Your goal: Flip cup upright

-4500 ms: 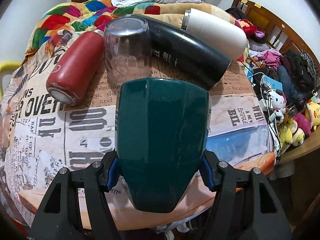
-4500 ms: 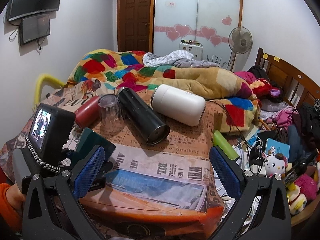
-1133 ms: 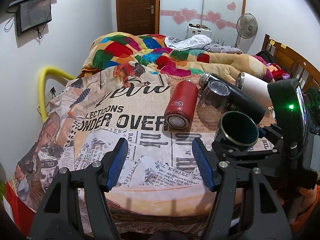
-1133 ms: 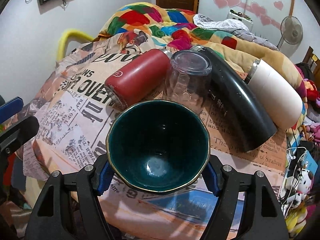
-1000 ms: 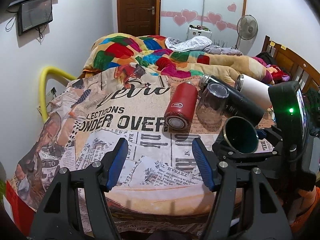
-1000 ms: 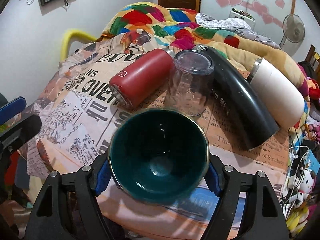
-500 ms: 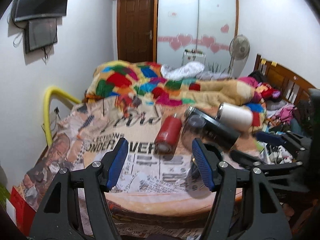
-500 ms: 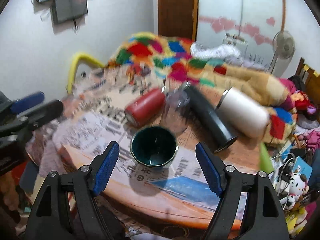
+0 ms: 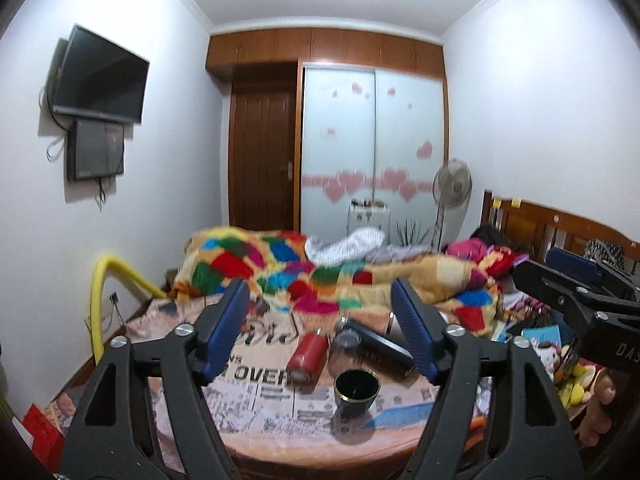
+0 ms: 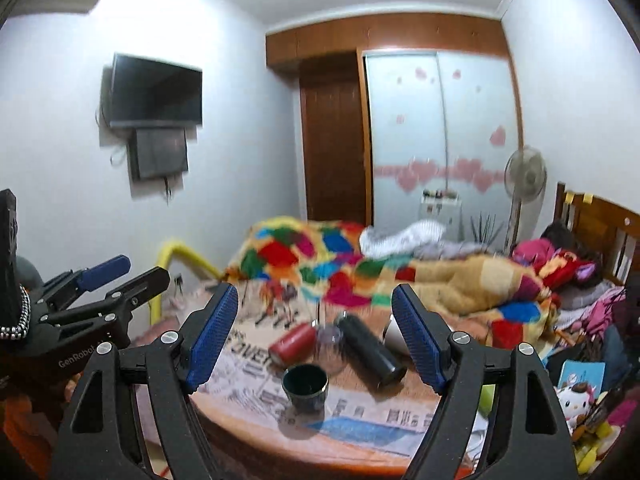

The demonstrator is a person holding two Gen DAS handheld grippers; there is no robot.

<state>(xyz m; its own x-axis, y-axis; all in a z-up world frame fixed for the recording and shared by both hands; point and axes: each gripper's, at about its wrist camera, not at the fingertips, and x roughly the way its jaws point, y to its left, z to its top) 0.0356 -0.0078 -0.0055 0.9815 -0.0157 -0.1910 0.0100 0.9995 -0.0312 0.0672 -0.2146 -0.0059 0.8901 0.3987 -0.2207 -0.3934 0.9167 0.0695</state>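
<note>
Left claw: jaws spread wide, nothing between the blue pads, held up well above the counter and back from it. Seen from the right wrist cam it sits at far left, also apart.

Counter, L to R, newspaper-print cover:
- red bottle lying on its side, base toward the near edge.
- clear glass just beside it, mouth-down as far as can be told; blurred.
- black bottle on its side, touching or nearly touching the glass.
- white bottle, mostly hidden behind the right claw's finger.

Cup: dark green, gold rim, standing upright, mouth up, on the counter nr the front edge, in front of the glass and red bottle, apart from both. No claw touching it. Right cam shows same.

Right claw: jaws wide apart, empty, raised above and behind the cup.

Beyond: bed w/ patchwork quilt, fan at right, TV on left wall. Both views slightly motion-blurred.
</note>
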